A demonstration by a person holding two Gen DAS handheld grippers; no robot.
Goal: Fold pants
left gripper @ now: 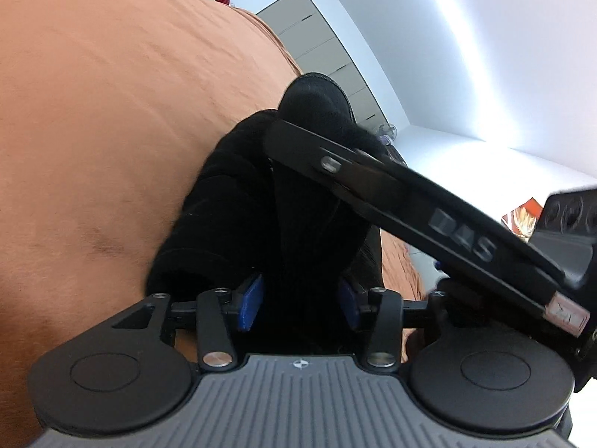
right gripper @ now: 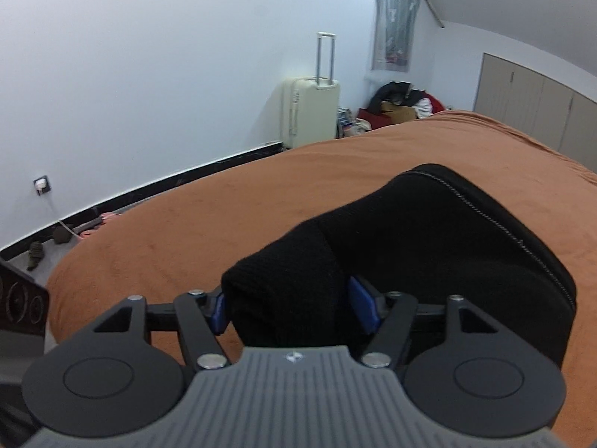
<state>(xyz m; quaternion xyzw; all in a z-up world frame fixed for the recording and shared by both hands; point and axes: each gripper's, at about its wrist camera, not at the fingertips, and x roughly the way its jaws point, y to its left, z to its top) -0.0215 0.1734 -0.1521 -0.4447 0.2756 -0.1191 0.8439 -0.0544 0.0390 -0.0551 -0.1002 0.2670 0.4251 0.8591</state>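
Nearest the lens, the left gripper (left gripper: 300, 298) has a thick bunch of the black, soft knit pants (left gripper: 238, 194) filling the gap between its blue pads (left gripper: 250, 300). The cloth touches both pads, but whether they pinch it or merely lie against it I cannot tell. The right gripper (right gripper: 287, 308) shows the same: a rolled, ribbed end of the pants sits between its two blue pads, and whether it is clenched or let go cannot be read. Both tools point slightly downward at the same garment, probably because an edge carried by two points lands straight rather than skewed.

Just past the fingers the pants lie on the bed with the rust-orange fleecy cover (right gripper: 224, 205), heaped in a rounded, doubled-over mound with a pale stitched seam curving along its top. By my reading a fold has been laid and the bundle is being set down on the bed.

Beyond the bed's far edge a cream hard-shell suitcase (right gripper: 311, 112) stands against the white wall. A pile of dark and red clothes (right gripper: 403, 100) sits at the bed's far corner, with flat grey cupboard doors (right gripper: 541, 112) behind.
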